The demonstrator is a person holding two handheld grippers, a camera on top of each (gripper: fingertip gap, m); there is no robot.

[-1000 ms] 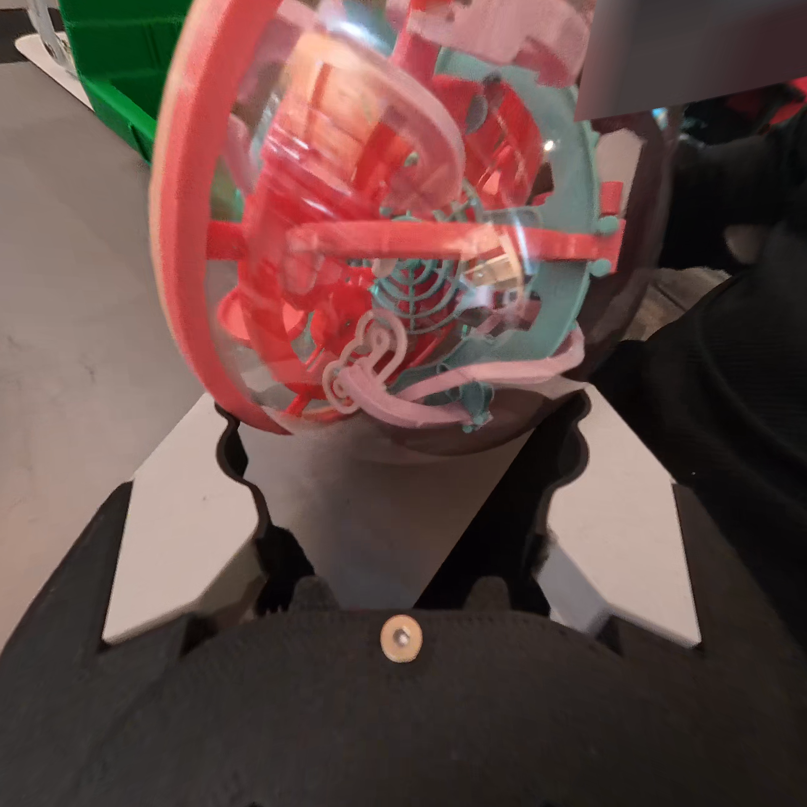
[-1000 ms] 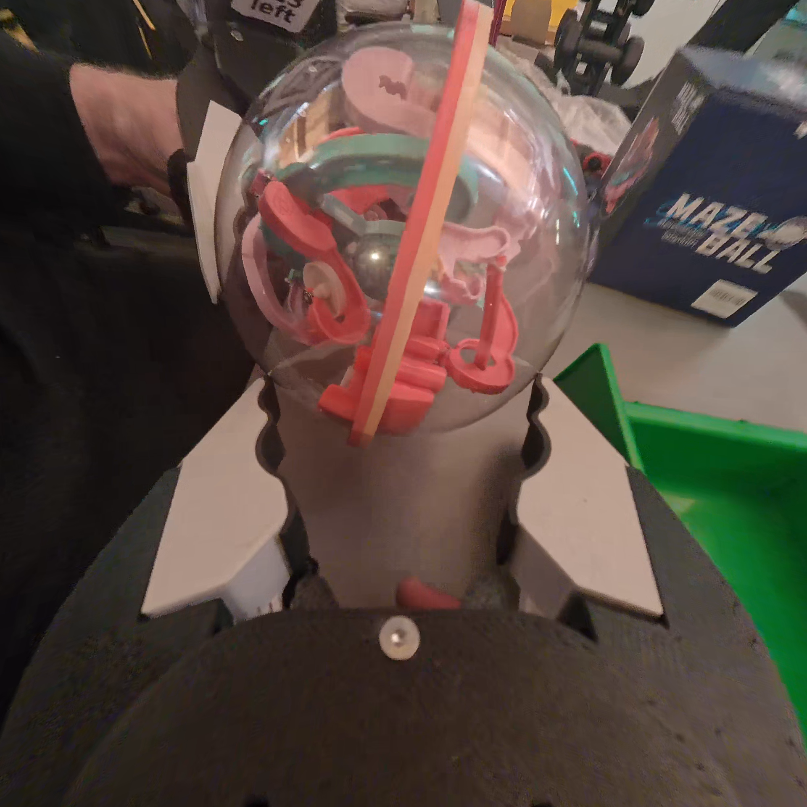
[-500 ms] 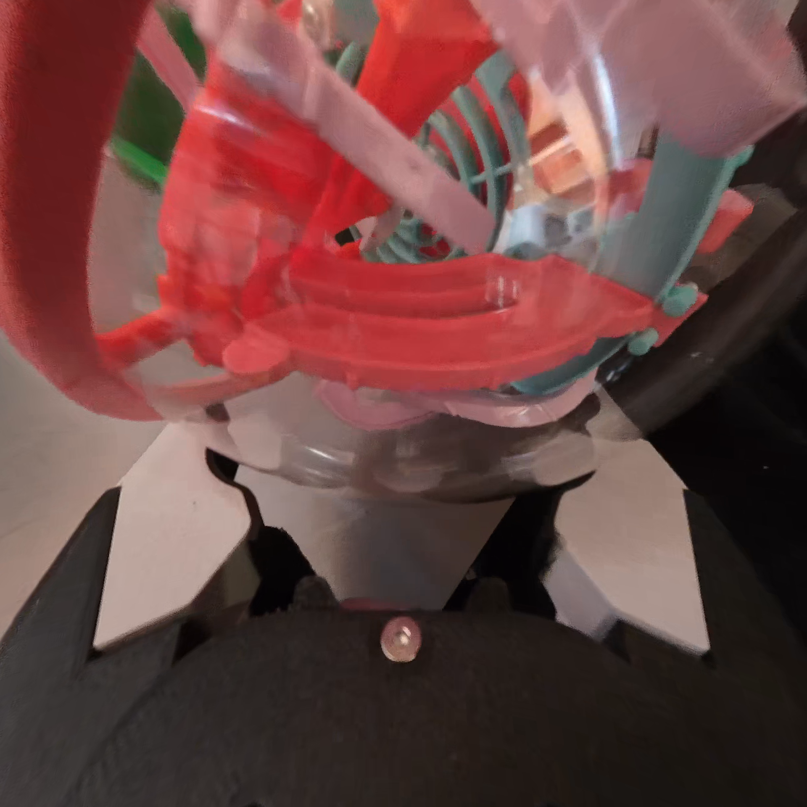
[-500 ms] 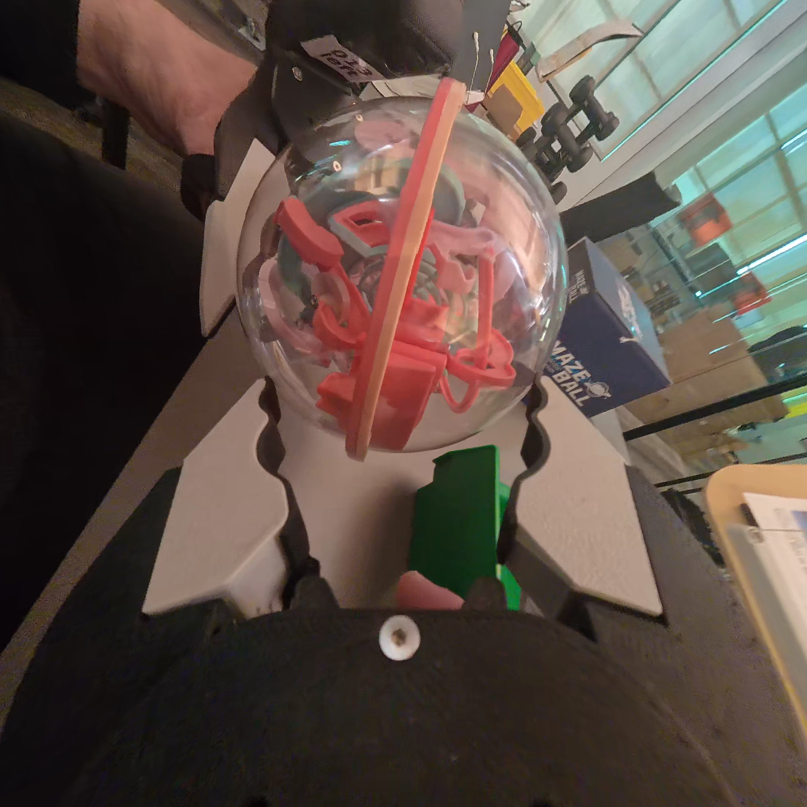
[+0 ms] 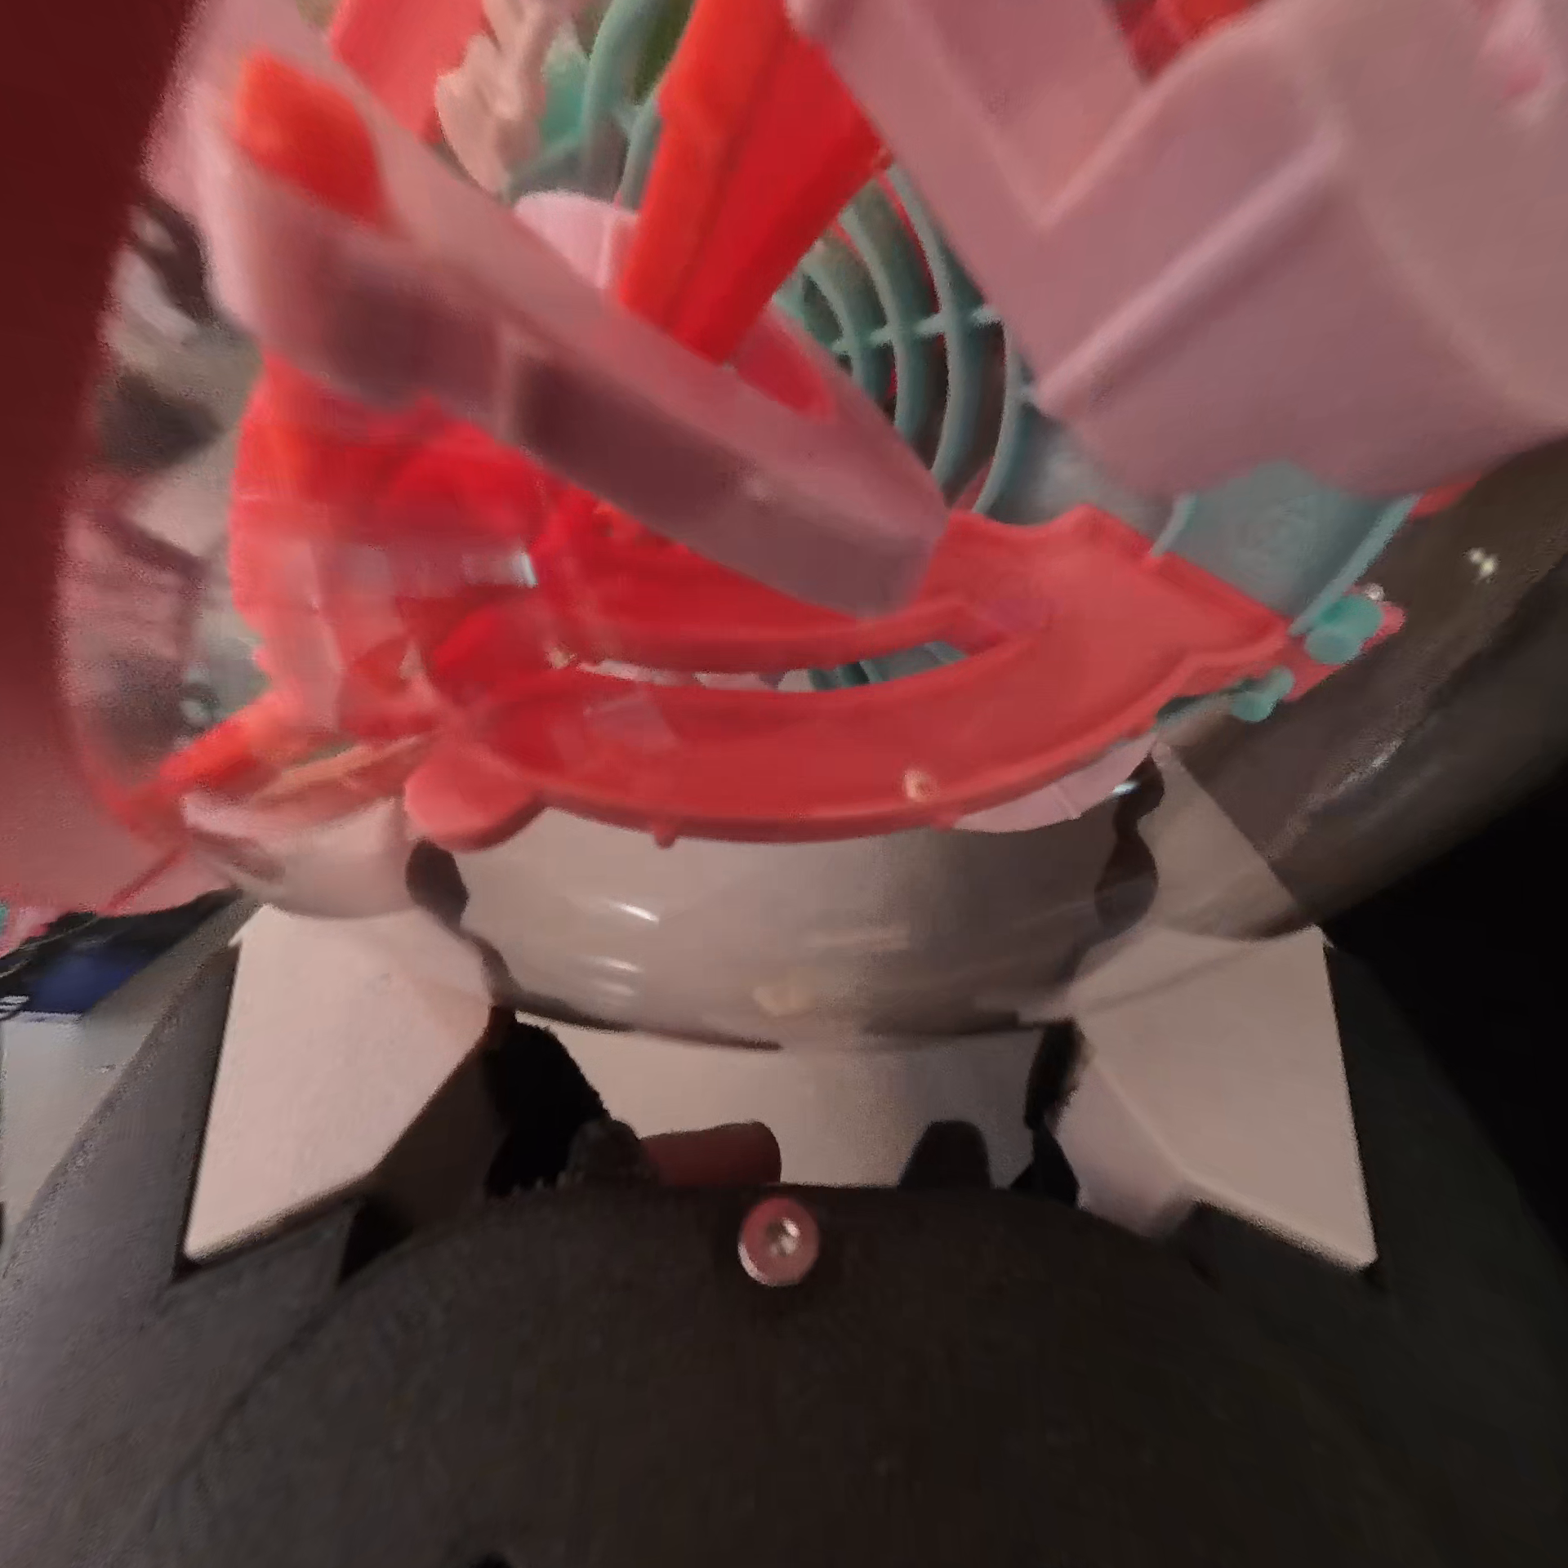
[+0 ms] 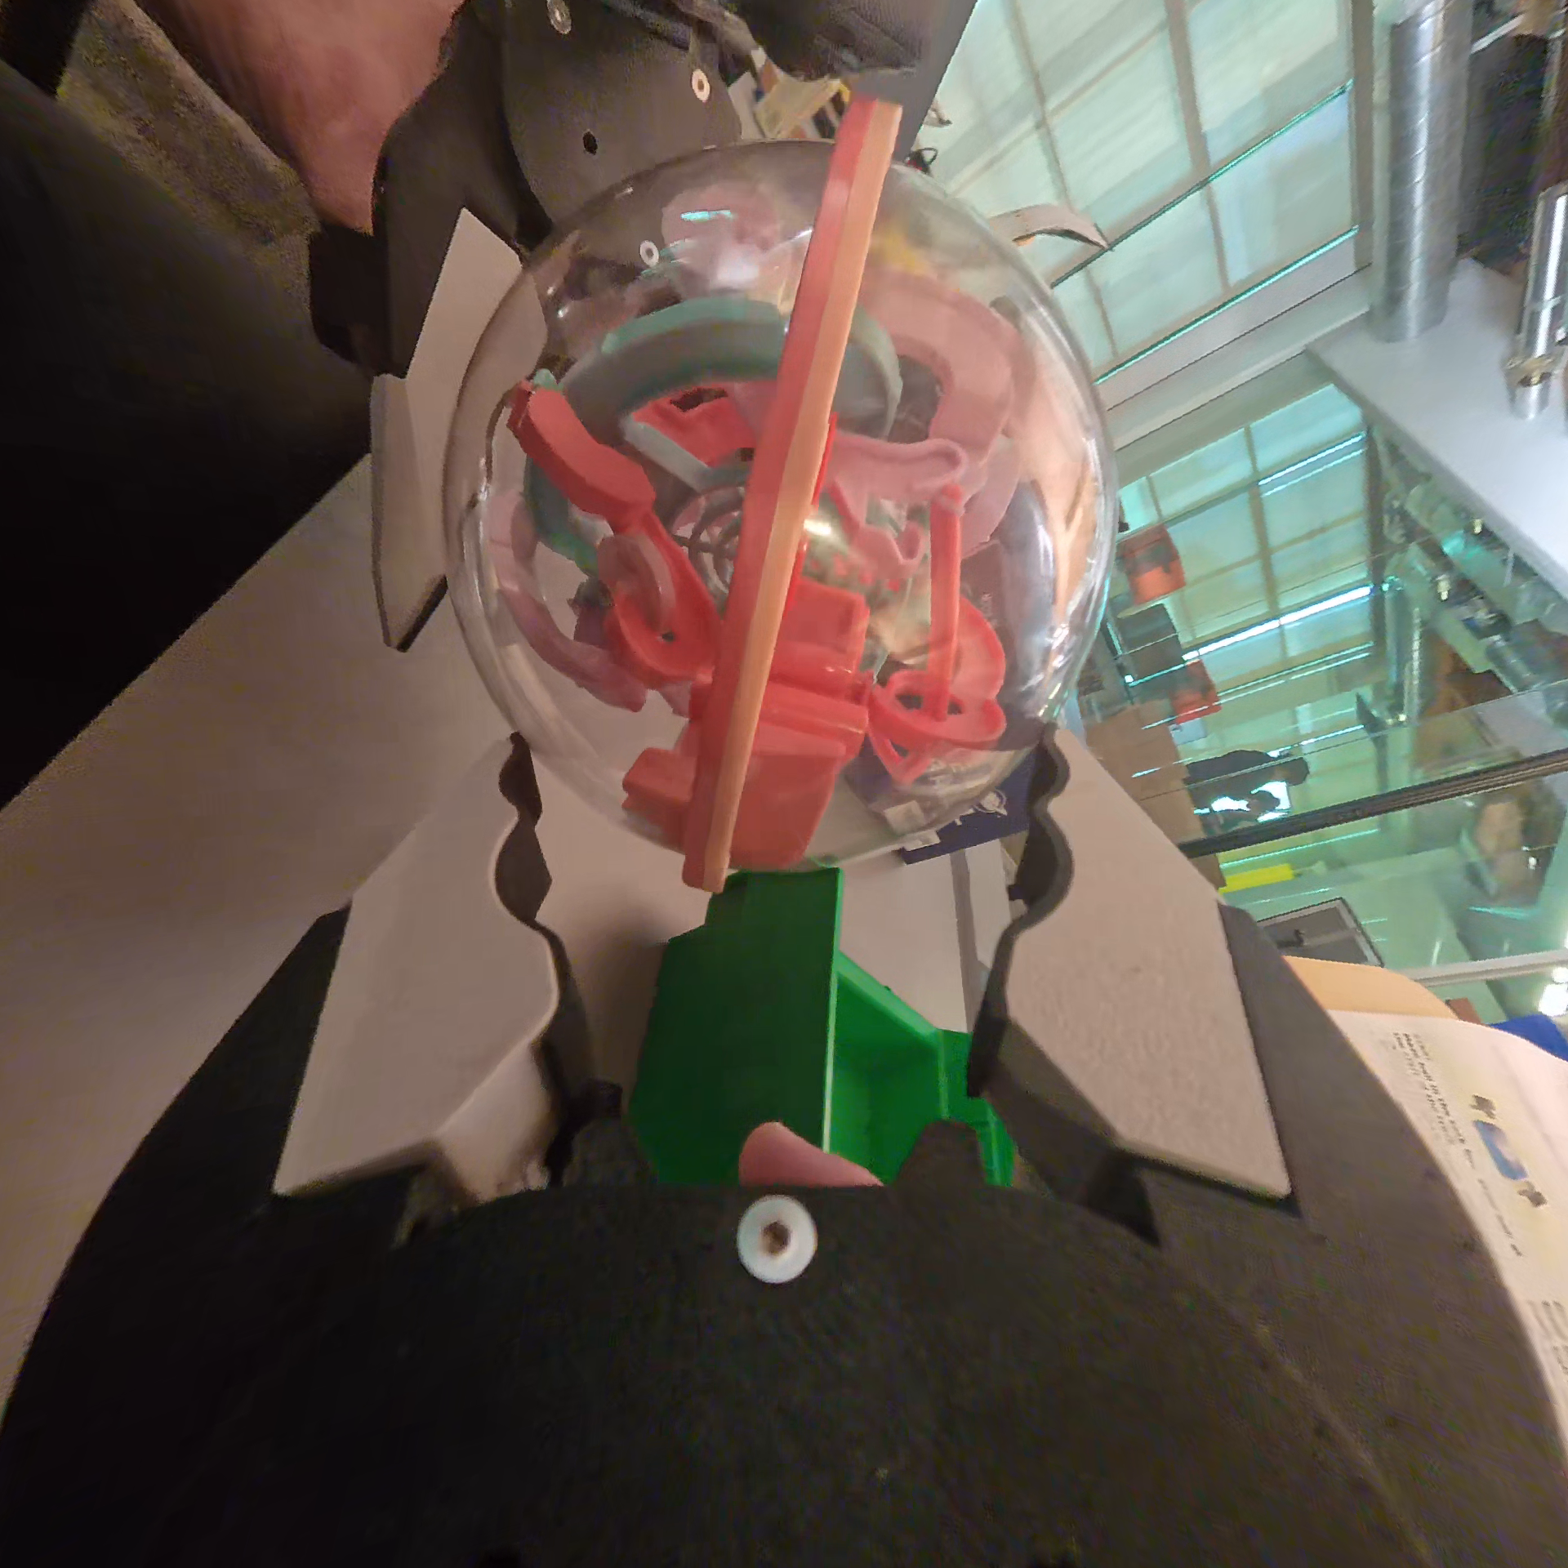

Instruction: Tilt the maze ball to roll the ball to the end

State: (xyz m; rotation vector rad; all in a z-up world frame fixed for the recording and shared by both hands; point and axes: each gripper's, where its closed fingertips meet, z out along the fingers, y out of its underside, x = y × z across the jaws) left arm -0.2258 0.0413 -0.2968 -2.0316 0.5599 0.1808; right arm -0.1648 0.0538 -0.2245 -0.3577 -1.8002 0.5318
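Note:
The maze ball (image 6: 781, 509) is a clear sphere with red, pink and teal tracks inside and a red ring around its middle. It is held up in the air above the table between both grippers. My right gripper (image 6: 781, 755) is shut on its near, lower side. My left gripper (image 5: 776, 865) is shut on the opposite side, where the ball (image 5: 764, 679) fills the view, very close and blurred. One of the left gripper's white fingers (image 6: 416, 509) shows behind the ball in the right wrist view. I cannot make out the small ball inside.
A green bin (image 6: 764, 1018) lies below the ball on the grey table (image 6: 212, 764). A blue box (image 6: 959, 836) shows just behind the ball. A round wooden top with a paper sheet (image 6: 1442, 1103) is at the right. A person's hand (image 6: 339, 110) holds the left gripper.
Both grippers have rolled and tilted with the ball, so the room now appears slanted. The ball has come closer to the left camera and turned, showing different tracks.

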